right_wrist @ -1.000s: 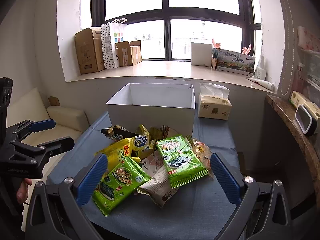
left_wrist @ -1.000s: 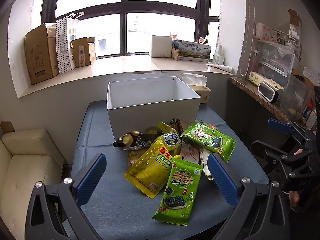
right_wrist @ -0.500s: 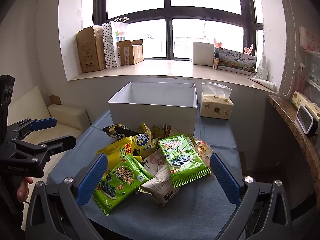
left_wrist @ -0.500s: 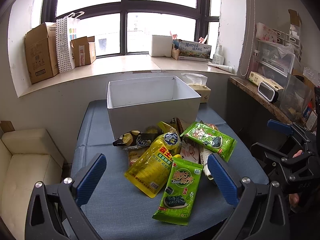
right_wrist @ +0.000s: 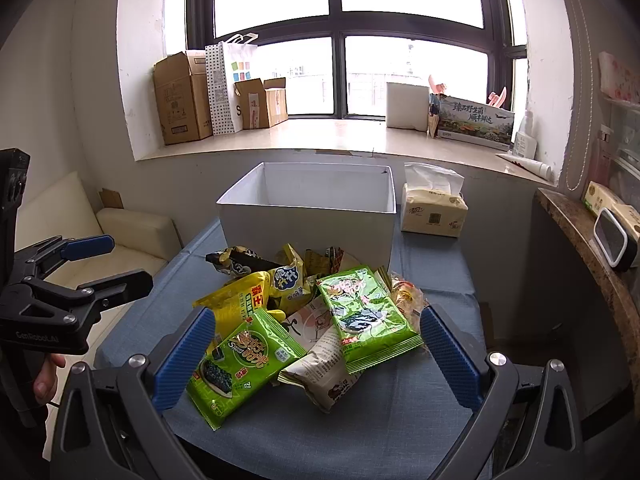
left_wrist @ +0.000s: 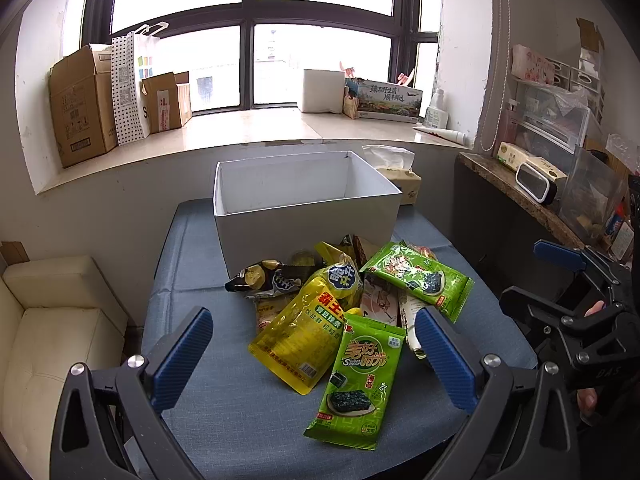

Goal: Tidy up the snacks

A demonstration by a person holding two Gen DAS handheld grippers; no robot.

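Right gripper [right_wrist: 314,354] had edged nearer the snack packets [right_wrist: 304,320] (white box [right_wrist: 308,222] beyond fingertips); both grippers' fingers spread, empty; left gripper [left_wrist: 316,354].

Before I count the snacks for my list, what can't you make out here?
- White box floor: near wall hides it, both views.
- Packets beneath the yellow bag and green seaweed packs: covered, count unclear.
- Tissue box: partly behind the box, left view.

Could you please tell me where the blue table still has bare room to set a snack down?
Bare blue table lies left of the snack pile, and right of it before the tissue box. The white box looks empty. The strip directly in front of the box is crowded.
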